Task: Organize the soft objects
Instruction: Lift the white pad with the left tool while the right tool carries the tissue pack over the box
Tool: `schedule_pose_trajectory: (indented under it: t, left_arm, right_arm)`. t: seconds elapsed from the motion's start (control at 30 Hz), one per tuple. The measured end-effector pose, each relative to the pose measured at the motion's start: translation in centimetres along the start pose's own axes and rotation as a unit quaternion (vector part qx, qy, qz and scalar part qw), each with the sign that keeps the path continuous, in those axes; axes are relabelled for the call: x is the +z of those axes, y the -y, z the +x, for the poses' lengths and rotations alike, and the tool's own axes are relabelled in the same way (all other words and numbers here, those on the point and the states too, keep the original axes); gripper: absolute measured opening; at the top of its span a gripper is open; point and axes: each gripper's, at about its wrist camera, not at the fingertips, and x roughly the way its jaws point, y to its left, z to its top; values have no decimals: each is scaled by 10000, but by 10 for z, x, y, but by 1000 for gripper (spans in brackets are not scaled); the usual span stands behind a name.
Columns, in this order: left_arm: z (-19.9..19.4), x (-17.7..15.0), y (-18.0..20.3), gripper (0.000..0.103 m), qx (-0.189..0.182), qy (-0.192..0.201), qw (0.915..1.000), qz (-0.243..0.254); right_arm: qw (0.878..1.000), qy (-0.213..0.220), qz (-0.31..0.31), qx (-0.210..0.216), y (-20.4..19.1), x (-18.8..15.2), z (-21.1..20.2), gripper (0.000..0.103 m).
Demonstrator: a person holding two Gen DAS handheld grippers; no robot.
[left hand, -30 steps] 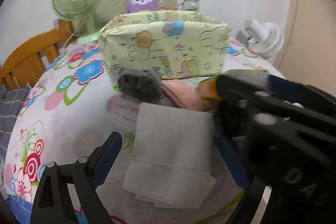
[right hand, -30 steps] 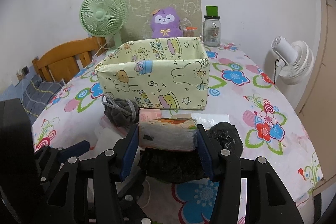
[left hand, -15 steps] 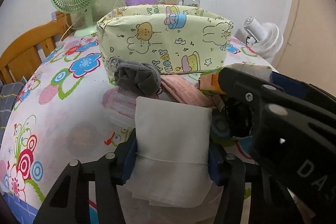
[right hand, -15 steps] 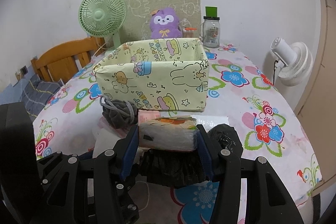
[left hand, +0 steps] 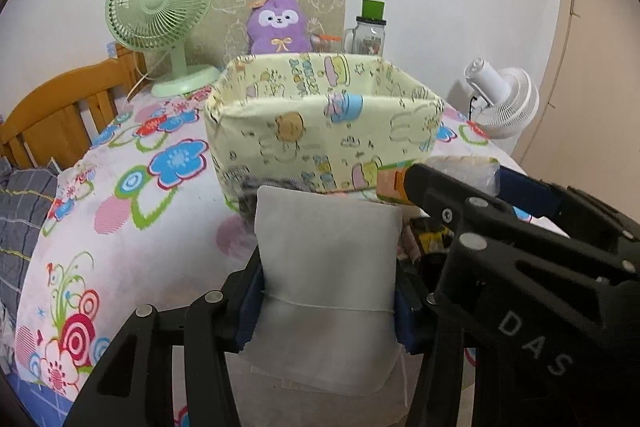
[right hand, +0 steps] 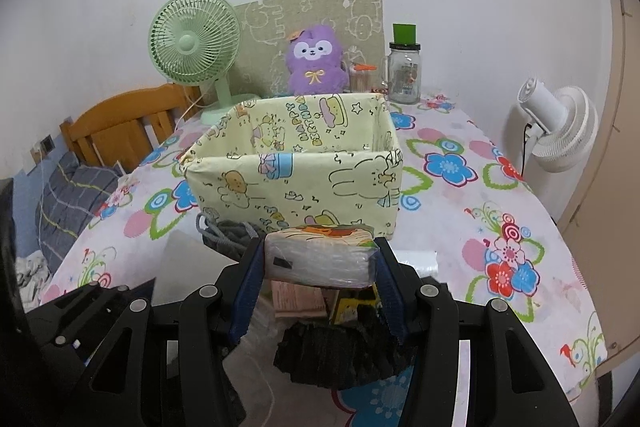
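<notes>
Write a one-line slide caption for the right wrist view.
Right hand-held gripper grips a plastic-wrapped tissue pack before the empty yellow cartoon-print box.

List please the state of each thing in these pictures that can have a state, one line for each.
left tool: shut on white folded cloth, lifted.
right tool: shut on tissue pack, lifted.
yellow fabric box: open on top, upright; what can be seen inside is empty.
green fan: upright; cannot tell if it runs.
glass jar: upright, lid on.
purple plush: upright behind the box.
</notes>
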Motion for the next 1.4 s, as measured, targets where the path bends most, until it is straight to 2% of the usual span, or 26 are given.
schedule_pose_trajectory:
  t: [0.3, 1.4]
  left_arm:
    - [-6, 17, 0, 55, 103, 96, 9999, 41]
    - [-35, 87, 7, 55, 260, 804, 9962, 222]
  right_arm:
    - [10000, -4, 0, -62, 2, 15, -1, 56]
    - [9981, 599, -146, 22, 1, 86, -24, 56]
